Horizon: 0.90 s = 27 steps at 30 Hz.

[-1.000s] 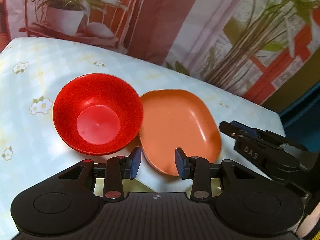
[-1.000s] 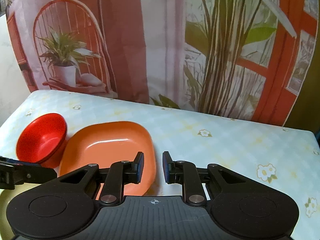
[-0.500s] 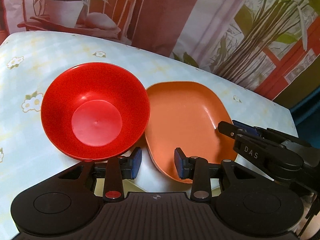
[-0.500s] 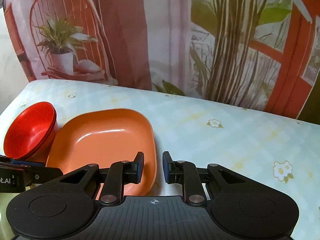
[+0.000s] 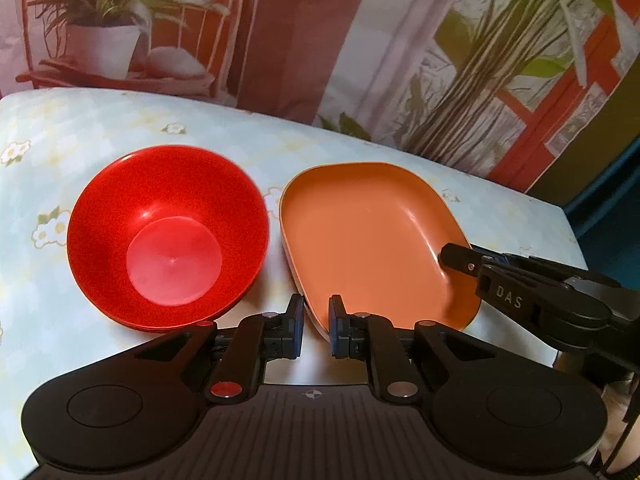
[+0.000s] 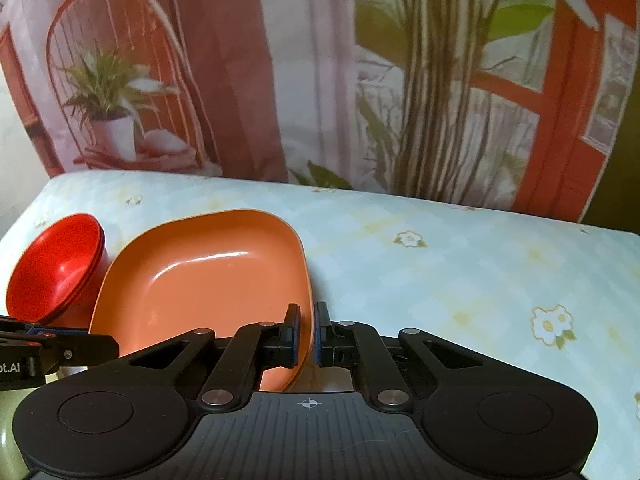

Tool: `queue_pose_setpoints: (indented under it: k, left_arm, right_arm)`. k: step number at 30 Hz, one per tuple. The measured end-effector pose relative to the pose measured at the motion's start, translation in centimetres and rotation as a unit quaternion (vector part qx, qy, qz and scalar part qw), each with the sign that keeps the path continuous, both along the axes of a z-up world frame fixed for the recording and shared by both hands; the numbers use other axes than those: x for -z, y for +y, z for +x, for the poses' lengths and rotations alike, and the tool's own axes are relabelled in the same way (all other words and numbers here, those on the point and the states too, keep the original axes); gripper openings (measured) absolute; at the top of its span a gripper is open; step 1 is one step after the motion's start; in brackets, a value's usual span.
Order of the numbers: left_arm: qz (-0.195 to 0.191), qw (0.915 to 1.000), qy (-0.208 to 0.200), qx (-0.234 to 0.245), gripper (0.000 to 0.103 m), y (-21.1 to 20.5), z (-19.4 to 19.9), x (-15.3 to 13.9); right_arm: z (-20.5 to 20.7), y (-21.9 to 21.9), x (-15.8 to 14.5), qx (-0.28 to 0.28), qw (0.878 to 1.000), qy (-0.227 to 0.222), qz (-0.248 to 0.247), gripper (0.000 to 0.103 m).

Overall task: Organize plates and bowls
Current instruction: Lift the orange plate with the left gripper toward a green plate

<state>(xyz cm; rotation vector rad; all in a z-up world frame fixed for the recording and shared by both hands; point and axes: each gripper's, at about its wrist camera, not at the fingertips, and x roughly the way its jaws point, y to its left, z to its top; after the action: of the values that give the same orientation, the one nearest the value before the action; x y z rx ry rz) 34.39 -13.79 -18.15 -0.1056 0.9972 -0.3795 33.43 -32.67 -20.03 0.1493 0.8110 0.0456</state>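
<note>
A printed curtain point(image 6: 320, 80) with potted plants, red window frames and a wicker chair hangs behind a bench point(image 6: 440, 264) covered in a pale blue-and-yellow checked cloth dotted with small white flowers.

The orange rounded-square plastic plate point(image 5: 368, 240) lies on the bench and serves as the landmark. Just to its left in the left wrist view sits the stack of red round plastic bowls point(image 5: 168, 236), rims nested one inside another; a narrow strip of cloth shows between stack and plate, so they stand close but apart. In the right wrist view the same red bowls point(image 6: 56, 268) sit at the plate's point(image 6: 208, 280) far left side.

The left hand-held gripper point(image 5: 316, 326) is clenched on the plate's near rim: one blue-padded finger lies outside the rim, toward the bowls, and the other inside the plate, with the edge passing between them. The right hand-held gripper point(image 6: 307, 334) is likewise clenched on the plate, pinching the rim at its near right corner, one finger inside the dish and one outside over the cloth. From the left wrist view the right hand-held gripper point(image 5: 460, 258) reaches in over the plate's right edge. From the right wrist view part of the left hand-held gripper point(image 6: 68, 352) shows at the plate's lower left.

The plate's right side looks raised slightly off the cloth, though this is hard to tell.
</note>
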Motion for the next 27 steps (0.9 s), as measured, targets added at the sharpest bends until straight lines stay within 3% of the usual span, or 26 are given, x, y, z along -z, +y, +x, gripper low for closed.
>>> queue_pose_setpoints:
  k: [19, 27]
  left_arm:
    - [-0.014, 0.9974, -0.048, 0.052, 0.014, -0.8, -5.5, -4.2]
    - [-0.024, 0.9955, -0.046, 0.079, 0.014, 0.1, -8.7, -3.9]
  right_arm:
    - [-8.4, -1.6, -4.5, 0.036, 0.998, -0.048, 0.014, 0.006]
    - [-13.6, -1.7, -4.5, 0.049, 0.997, -0.052, 0.013, 0.007]
